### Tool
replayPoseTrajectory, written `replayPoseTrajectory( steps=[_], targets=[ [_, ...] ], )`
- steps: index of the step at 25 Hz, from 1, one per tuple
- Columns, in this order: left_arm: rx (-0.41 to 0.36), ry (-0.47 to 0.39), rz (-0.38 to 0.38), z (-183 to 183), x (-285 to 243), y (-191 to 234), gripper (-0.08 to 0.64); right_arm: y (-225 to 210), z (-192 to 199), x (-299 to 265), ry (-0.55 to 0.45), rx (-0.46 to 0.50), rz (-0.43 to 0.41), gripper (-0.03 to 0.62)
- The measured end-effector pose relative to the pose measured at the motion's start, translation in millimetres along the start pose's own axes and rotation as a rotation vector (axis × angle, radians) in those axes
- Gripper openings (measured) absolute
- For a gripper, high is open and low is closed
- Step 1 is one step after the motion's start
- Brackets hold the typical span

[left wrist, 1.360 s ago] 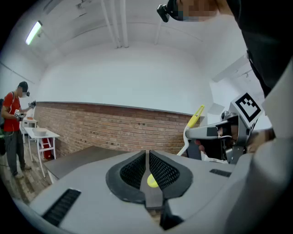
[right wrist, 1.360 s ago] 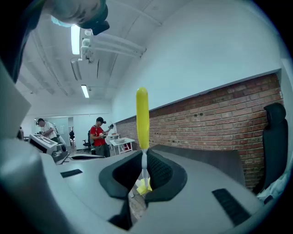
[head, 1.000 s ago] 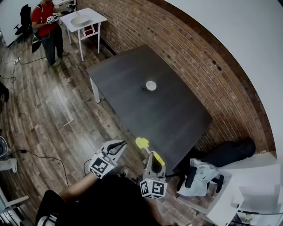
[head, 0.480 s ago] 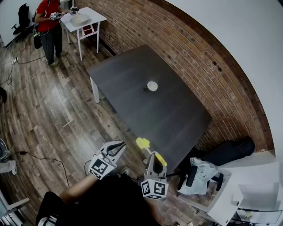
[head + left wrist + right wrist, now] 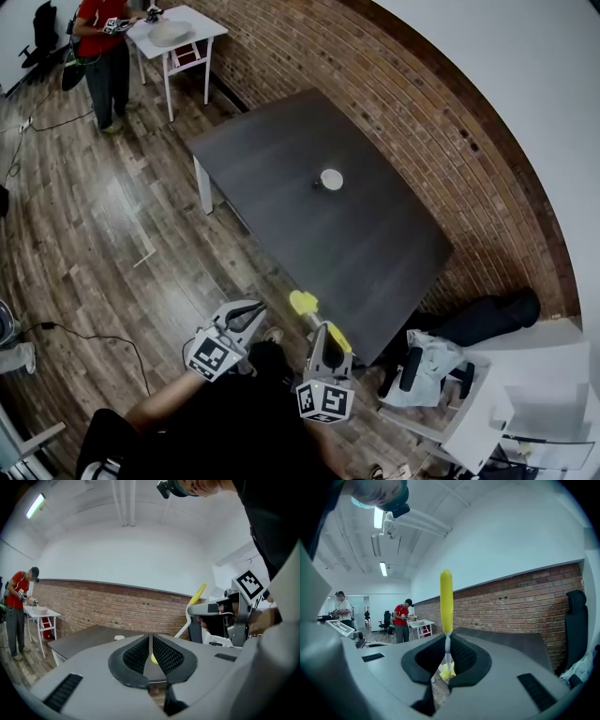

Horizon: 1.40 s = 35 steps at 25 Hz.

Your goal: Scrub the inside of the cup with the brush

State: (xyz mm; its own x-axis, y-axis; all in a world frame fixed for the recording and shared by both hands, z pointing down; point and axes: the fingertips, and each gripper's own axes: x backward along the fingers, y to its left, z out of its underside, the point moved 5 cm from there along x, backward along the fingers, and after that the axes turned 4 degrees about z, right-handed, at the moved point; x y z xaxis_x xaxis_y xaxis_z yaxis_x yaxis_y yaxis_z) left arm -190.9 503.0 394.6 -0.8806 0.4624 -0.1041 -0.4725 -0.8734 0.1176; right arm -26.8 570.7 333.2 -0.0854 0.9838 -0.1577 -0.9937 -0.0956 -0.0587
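A small white cup (image 5: 331,179) stands alone on the dark table (image 5: 281,159), far from both grippers. My right gripper (image 5: 323,336) hangs over the wooden floor just off the table's near corner. It is shut on a yellow brush (image 5: 303,304) with a thin white neck, whose yellow handle (image 5: 446,597) rises between the jaws. My left gripper (image 5: 251,311) floats to its left, also over the floor, with its jaws closed together on nothing. In the left gripper view the cup (image 5: 119,638) is a small shape on the table, and the brush (image 5: 199,594) shows at the right.
A person in a red top (image 5: 98,47) stands by a small white table (image 5: 178,28) at the far left. A brick wall (image 5: 422,122) runs along the table's far side. A black chair (image 5: 478,323) and white furniture (image 5: 525,403) are at the right.
Both grippers keep the same pose and the brush stays held. The view has shifted slightly, and the person in red has moved a little closer to the white table.
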Motion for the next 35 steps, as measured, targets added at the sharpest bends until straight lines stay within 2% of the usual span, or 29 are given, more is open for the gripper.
replayPoseTrajectory(
  steps=[9,15,22,28,35],
  targets=[
    [0.005,0.028,0.007,5,-41,28,0.051,-14,1,-55,0.015,-0.012,-0.037,0.051],
    [-0.004,0.064,0.027,6,-88,50,0.051,-40,-4,-108,0.012,-0.031,-0.064,0.051],
    [-0.046,0.056,0.048,-12,-165,74,0.051,-85,-17,-175,0.006,-0.045,-0.075,0.051],
    [-0.05,0.064,0.034,-26,-228,93,0.051,-132,-27,-221,0.009,-0.04,-0.089,0.051],
    [-0.059,0.085,0.026,-24,-272,110,0.051,-168,-24,-258,0.03,-0.022,-0.091,0.051]
  ],
)
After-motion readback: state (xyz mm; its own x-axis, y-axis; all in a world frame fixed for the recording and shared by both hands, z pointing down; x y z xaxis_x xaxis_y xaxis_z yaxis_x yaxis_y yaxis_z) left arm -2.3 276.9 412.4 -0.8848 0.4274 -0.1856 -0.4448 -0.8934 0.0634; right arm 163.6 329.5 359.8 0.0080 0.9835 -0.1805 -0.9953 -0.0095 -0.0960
